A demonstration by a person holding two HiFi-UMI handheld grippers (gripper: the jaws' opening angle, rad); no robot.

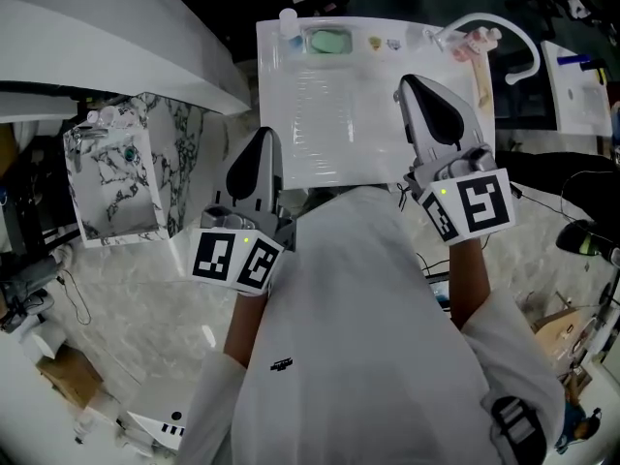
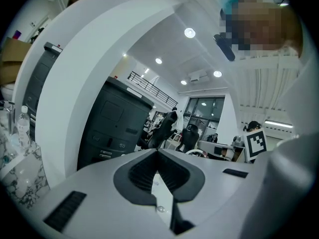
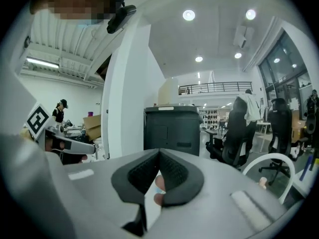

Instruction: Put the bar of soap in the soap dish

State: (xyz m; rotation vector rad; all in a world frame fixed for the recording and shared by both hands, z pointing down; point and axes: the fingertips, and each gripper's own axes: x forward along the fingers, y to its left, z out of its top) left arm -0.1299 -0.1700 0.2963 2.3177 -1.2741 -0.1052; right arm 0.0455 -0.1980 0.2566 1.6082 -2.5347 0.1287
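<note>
Hovering left gripper (image 1: 262, 139), jaws together, at table (image 1: 349, 114) corner | right gripper (image 1: 412, 83), jaws together, over table | soap (image 1: 329, 41) at far edge

This is a large open office or lab hall. Round ceiling lights (image 3: 188, 15) shine above a balcony railing (image 3: 214, 87) at the far back. Swivel chairs (image 3: 234, 143) stand by desks, with a big black copier (image 3: 172, 131) nearer. Tall windows (image 3: 294, 78) are on the right and cardboard boxes (image 3: 92, 124) on the left.

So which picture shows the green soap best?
The head view: the green soap lies at the white tray's far edge, small but uncovered. Both gripper views look out over the room and miss it.
</note>
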